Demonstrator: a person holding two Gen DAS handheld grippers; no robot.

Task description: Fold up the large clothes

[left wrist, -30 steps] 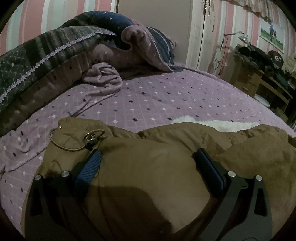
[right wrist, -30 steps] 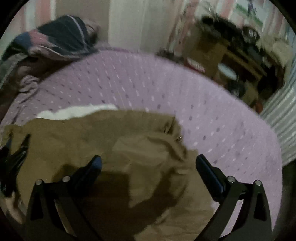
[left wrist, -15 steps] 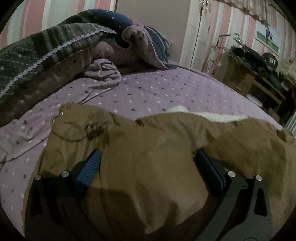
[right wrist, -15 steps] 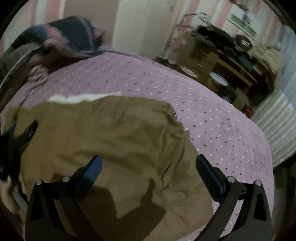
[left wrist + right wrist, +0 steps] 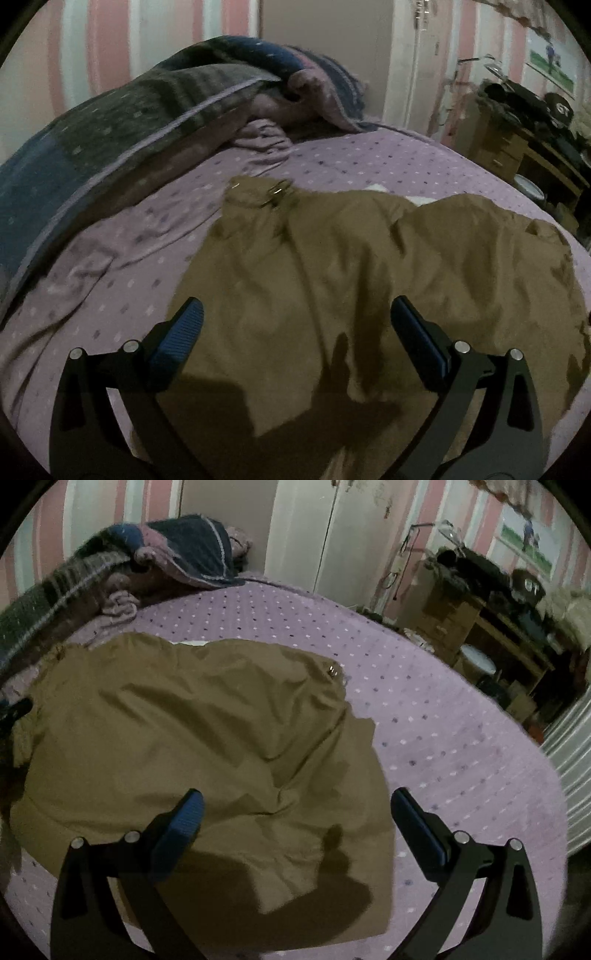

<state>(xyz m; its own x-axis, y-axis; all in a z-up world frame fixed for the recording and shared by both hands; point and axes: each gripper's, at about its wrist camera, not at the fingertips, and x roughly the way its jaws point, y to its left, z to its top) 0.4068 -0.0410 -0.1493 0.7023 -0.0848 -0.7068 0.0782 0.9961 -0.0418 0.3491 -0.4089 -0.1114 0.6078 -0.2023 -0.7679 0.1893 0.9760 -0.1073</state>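
Right wrist view: the brown garment (image 5: 192,746) is spread on the purple bed (image 5: 443,716), directly ahead of and below the right gripper (image 5: 295,812), whose jaws are held wide apart and empty. Its right edge lies nearest this gripper. The left gripper (image 5: 295,321), likewise spread, is positioned over the garment's left half.

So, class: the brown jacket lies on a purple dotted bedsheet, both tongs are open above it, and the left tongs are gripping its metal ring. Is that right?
Not quite. The left tongs grip nothing: the left wrist view shows the jaws wide apart over the brown jacket, with the metal ring lying far ahead of them. The rest stands: the jacket lies on the purple dotted bedsheet, and the right tongs are open too.
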